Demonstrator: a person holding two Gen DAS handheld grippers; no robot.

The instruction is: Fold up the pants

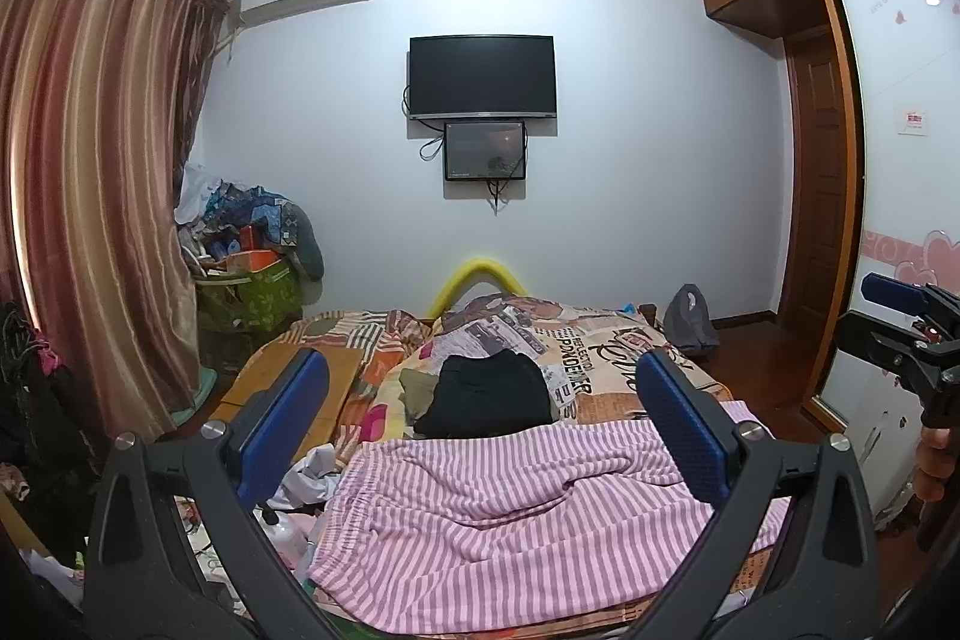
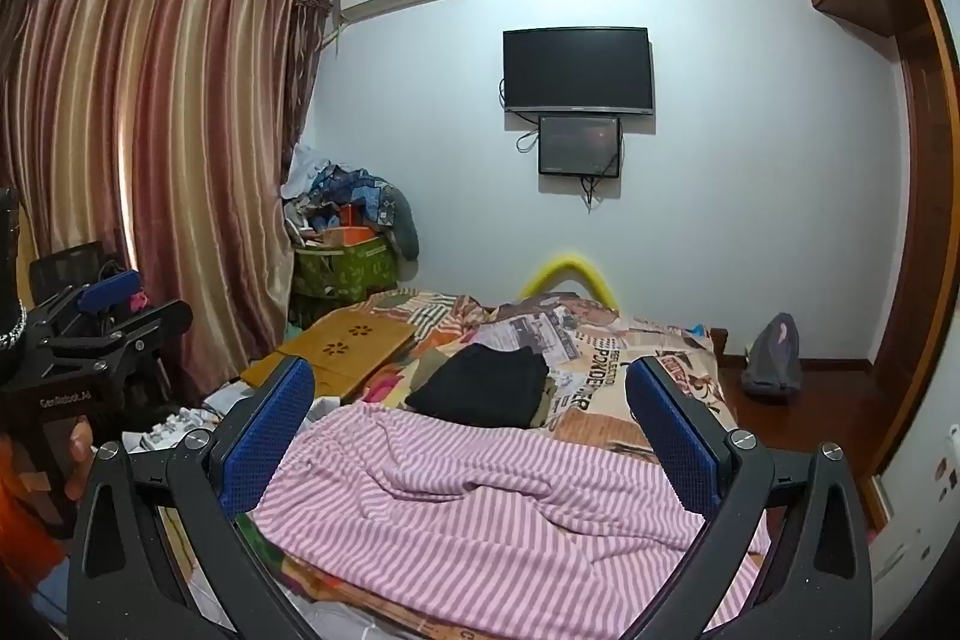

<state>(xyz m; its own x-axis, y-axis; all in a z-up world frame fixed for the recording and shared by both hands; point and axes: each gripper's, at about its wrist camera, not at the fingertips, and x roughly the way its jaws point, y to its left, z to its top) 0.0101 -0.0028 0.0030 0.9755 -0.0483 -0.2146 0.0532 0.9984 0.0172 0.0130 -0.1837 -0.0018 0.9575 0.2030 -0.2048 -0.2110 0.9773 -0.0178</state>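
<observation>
Holding both tools above the near end of the bed (image 1: 606, 340), you have:

- Left gripper (image 1: 480, 424): jaws spread wide, nothing between the blue pads, hanging clear of the cloth.
- Right gripper (image 2: 468, 418): the same, jaws released and empty. Each tool shows at the edge of the other's view, well apart.
- Striped pants (image 1: 510, 514): pink and white, lying rumpled across the near end of the bed right below both grippers. The gathered waistband sits at your left; the far edge runs straight across the bed, the near edge dips toward you.
- Black folded garment (image 1: 486, 394): just beyond the pants' far edge, touching or nearly so.
- Wooden lap table (image 2: 345, 346): on the bed's left side, near the pants' left corner.
- Curtain (image 1: 90, 172) and a heap of bags: left, crowding that side.
- Bare wooden floor (image 2: 780, 412): right of the bed, open.
- Television (image 2: 577, 70): far wall, well away.
</observation>
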